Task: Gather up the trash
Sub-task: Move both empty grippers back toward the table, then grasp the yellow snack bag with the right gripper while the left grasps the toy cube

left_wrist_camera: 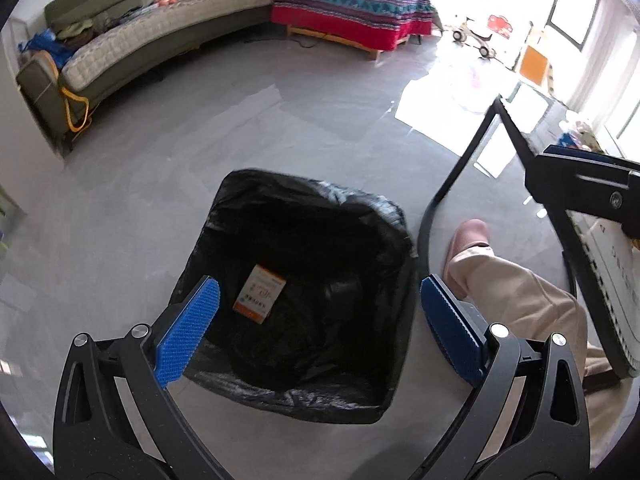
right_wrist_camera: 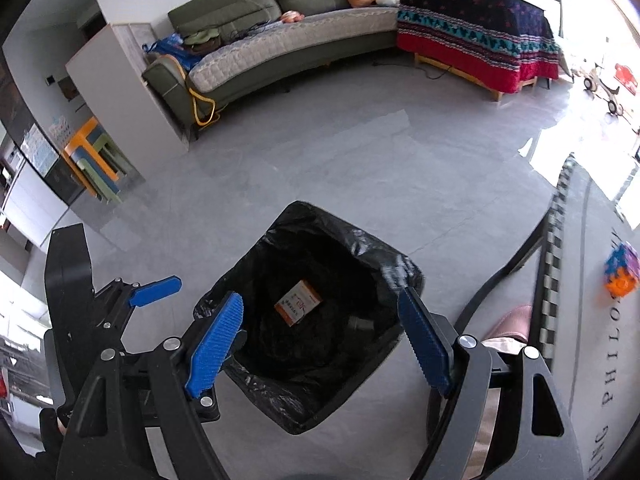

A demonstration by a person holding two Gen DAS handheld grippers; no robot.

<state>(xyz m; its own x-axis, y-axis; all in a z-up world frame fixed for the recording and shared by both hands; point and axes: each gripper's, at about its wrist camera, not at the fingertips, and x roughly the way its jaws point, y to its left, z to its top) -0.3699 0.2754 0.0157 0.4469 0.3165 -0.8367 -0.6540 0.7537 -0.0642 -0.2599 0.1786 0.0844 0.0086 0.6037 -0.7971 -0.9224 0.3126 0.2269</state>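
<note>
A trash bin lined with a black bag (left_wrist_camera: 384, 216) stands on the grey floor, and it also shows in the right wrist view (right_wrist_camera: 276, 396). An orange and white paper packet (left_wrist_camera: 260, 294) lies at its bottom, also in the right wrist view (right_wrist_camera: 298, 303). My left gripper (left_wrist_camera: 320, 300) hovers open and empty above the bin. My right gripper (right_wrist_camera: 320, 316) is open and empty over the bin too. The left gripper (right_wrist_camera: 154, 290) shows at the left of the right wrist view. The right gripper's body (left_wrist_camera: 580, 188) shows at the right of the left wrist view.
A table with a black leg (left_wrist_camera: 460, 172) and a white cloth (right_wrist_camera: 592, 300) stands at the right, with a colourful block toy (right_wrist_camera: 620, 272) on it. A person's leg and pink slipper (left_wrist_camera: 470, 240) are beside the bin. A green sofa (right_wrist_camera: 280, 40) and a blanket-covered bench (right_wrist_camera: 480, 32) stand beyond.
</note>
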